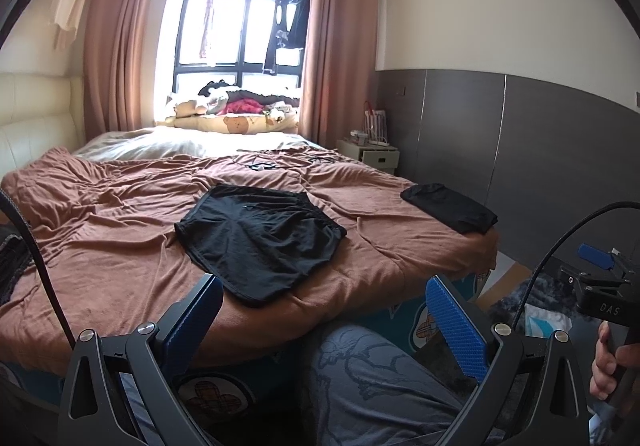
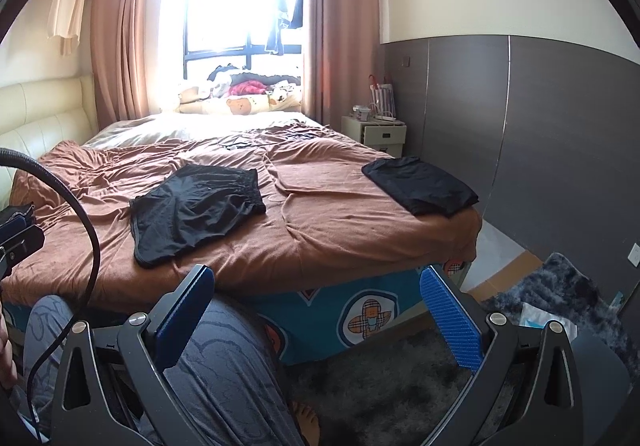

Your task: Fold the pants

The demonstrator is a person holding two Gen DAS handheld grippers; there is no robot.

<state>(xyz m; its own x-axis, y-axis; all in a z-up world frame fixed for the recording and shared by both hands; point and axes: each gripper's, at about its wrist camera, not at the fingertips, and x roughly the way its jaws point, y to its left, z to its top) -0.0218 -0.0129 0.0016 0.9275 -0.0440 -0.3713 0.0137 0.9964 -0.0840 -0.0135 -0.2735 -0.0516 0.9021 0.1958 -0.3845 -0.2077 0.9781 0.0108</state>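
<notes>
The left gripper point(image 1: 324, 310) was held with its jaws spread wide and nothing between them, hanging short of the near edge of the bed point(image 1: 360, 306). The right gripper point(image 2: 316, 302) was likewise released and empty, also back from the bed, above the person's knee point(image 2: 224, 358).

Beyond them the black shorts point(image 1: 260, 234) lay spread flat on the brown blanket point(image 1: 112, 230), waistband toward the window, leg hems toward the grippers, near the bed's front edge. A second black garment point(image 2: 420, 184), already folded, rested well apart at the right corner of the bed.

The shorts looked thin, light and limp, likely to sag and slide on themselves when lifted, so a pinch would need to catch both layers. The firmest places to take hold appeared to be the elastic waistband corners or the seamed hem corners; gripping the loose middle would probably just bunch the cloth.
</notes>
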